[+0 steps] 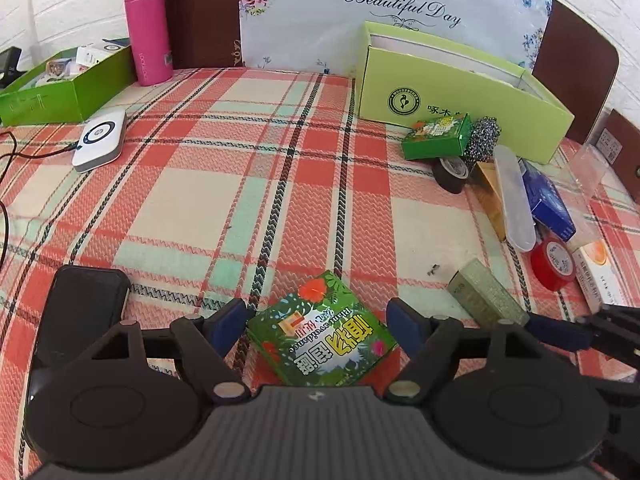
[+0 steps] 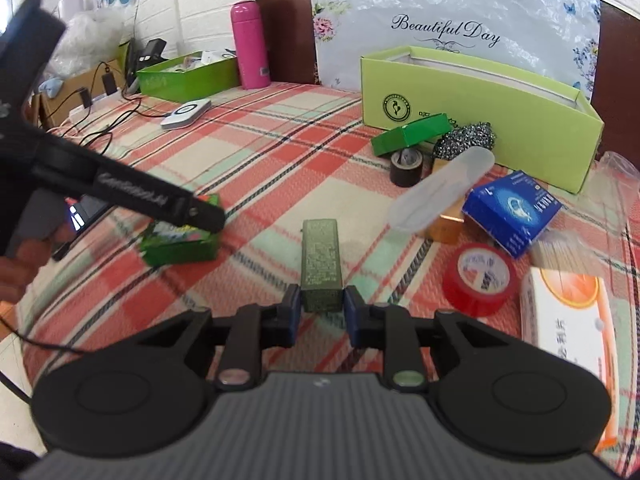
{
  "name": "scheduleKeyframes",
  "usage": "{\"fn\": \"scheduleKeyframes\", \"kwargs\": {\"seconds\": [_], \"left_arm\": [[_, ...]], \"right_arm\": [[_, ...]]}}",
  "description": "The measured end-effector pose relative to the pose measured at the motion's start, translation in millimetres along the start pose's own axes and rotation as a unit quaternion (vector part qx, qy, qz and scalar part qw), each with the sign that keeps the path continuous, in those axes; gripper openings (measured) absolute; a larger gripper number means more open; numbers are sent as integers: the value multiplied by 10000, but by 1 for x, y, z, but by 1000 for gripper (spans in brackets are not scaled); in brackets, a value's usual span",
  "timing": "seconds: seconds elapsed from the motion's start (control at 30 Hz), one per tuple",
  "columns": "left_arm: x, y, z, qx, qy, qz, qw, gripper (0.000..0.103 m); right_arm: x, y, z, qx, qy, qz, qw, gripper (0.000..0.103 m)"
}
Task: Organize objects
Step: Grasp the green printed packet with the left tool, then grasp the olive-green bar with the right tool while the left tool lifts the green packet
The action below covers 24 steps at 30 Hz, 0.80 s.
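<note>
The words "Beautiful Day" are running in script across a flowered board (image 1: 396, 12) that is leaning at the back of the table (image 1: 224, 184). In front of it a pale green open box (image 1: 460, 96) is carrying a round dark green bird emblem and some Chinese characters. A pink flask (image 1: 147, 28) is standing upright at the far left beside a darker green tray (image 1: 60, 92) of small packets; its vertical lettering is too small to read.

The left hand-held gripper (image 1: 320, 326) is standing wide, its blue pads on either side of a leafy green box (image 1: 320, 336) printed "Plant avoidance" under large yellow Chinese characters; the pads are not pressing on it. The right hand-held gripper (image 2: 322, 308) is closed narrowly on the near end of a slim olive-green box (image 2: 321, 264), which is lying on the cloth pointing away from the camera.

A red, cream and mint plaid cloth is covering the table. To the right, a red tape roll (image 2: 478, 276), a blue carton (image 2: 512, 210) and an orange-and-white packet (image 2: 568, 320) are lying close together. White brick wall is showing behind.
</note>
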<state>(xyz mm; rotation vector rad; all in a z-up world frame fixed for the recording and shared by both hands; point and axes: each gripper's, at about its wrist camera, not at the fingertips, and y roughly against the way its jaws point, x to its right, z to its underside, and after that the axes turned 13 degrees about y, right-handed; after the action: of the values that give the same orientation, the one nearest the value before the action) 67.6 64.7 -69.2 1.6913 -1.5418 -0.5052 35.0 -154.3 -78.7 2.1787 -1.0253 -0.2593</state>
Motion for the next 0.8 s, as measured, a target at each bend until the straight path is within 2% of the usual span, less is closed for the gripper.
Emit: {"fn": "scheduleKeyframes", "kwargs": {"seconds": [0.07,0.17,0.2,0.27,0.4,0.57,0.73,0.8], "left_arm": [[3,-4,0,67,-173,111,9998,79],[6,-10,-5,181,-292,618,9975,77],[9,-14,-7,142,-331,661,9972,77],[16,-16,-9,102,-431,443,9980,77],[21,3,-1,320,-781,23,9964,81],[17,3,10,89,-786,239,9966,81],[15,-17,3,-103,-614,183,9979,78],[12,-18,2,-55,-611,139,9980,78]], "right_arm": [[-1,5,3,-11,15,32,10000,25],[2,8,3,38,-57,56,10000,26],[4,9,3,63,-105,51,9999,28],[6,9,2,89,-109,72,9999,29],[10,10,2,129,-154,54,9998,33],[8,2,-3,154,-59,-34,9999,33],[8,-9,-13,160,94,-26,9998,33],[8,-10,-16,235,86,-78,9997,33]]}}
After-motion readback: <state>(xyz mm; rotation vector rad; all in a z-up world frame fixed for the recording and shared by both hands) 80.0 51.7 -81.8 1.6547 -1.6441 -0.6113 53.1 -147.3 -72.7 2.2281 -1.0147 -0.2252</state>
